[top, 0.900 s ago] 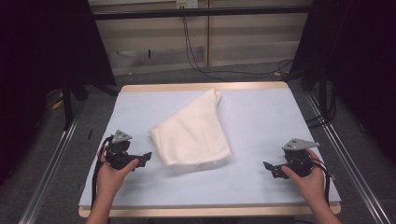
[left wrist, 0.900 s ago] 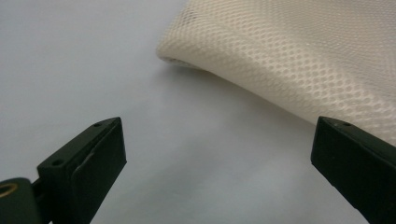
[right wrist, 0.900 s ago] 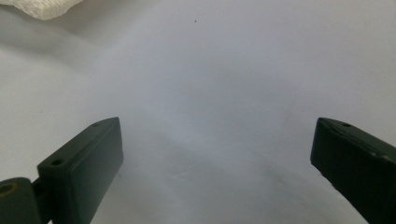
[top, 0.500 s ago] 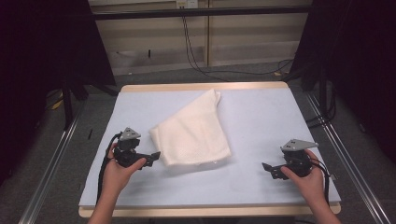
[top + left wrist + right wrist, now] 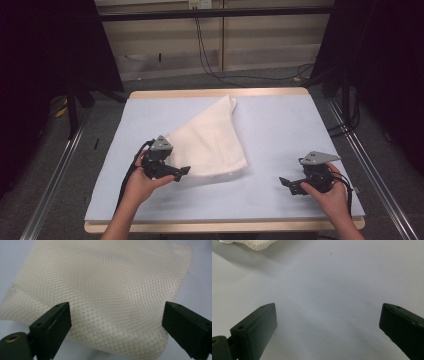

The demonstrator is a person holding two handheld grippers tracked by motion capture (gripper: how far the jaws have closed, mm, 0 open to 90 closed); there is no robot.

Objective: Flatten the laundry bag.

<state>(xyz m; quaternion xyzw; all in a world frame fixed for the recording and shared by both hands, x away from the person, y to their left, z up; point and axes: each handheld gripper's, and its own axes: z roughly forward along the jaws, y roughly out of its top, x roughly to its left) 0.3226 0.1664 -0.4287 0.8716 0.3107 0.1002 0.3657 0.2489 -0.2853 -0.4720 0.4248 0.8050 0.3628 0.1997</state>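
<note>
A white mesh cloth [image 5: 210, 141], folded into a rough triangle, lies flat on the pale blue worktop [image 5: 280, 125], a little left of the middle, with its narrow tip pointing toward the far edge and its broad edge toward the person. The left gripper [image 5: 181, 172], held in the person's left hand [image 5: 142, 182], sits at the near left corner of the cloth, its jaws spread wide and pointing across the broad edge; in the left gripper view the cloth [image 5: 105, 290] lies between and beyond the two black jaws, which stand apart from each other and pinch nothing. The right gripper [image 5: 286, 183], held in the right hand [image 5: 330, 195], hovers low over bare worktop, well apart from the cloth and to its right. Its jaws are likewise spread, with only the worktop [image 5: 332, 290] between them and a corner of the cloth [image 5: 252, 243] at the upper left of the right gripper view.
</note>
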